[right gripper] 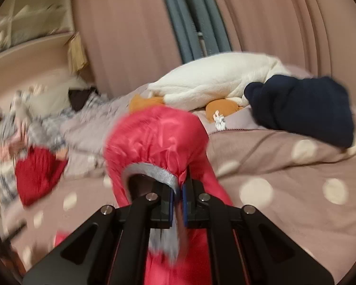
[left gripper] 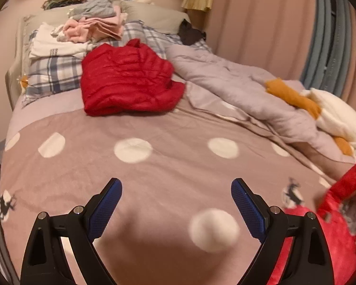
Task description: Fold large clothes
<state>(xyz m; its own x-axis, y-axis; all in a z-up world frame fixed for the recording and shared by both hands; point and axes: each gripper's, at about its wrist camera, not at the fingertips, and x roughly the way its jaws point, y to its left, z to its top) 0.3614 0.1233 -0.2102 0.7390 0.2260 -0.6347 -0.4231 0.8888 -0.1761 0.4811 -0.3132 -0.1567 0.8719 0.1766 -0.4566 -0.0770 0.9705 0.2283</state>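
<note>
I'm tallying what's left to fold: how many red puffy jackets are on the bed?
2. One dark red quilted jacket lies bunched up by the plaid pillows at the head of the bed. One brighter red shiny jacket is pinched at its grey-trimmed hem by the right gripper. More could be hidden under the piles.

Bed covered by a brown spread with white dots (left gripper: pixel 154 166). A grey duvet (left gripper: pixel 225 78) lies rumpled along the curtain side. A white plush toy with orange parts (right gripper: pixel 216 80) rests on it near the pink curtains (right gripper: pixel 125 35). A plaid pillow (left gripper: pixel 52 76) sits at the head, carrying a pile of white, pink and grey laundry (left gripper: pixel 87 28). Shelving (right gripper: pixel 30 23) stands in the corner, blurred.
</note>
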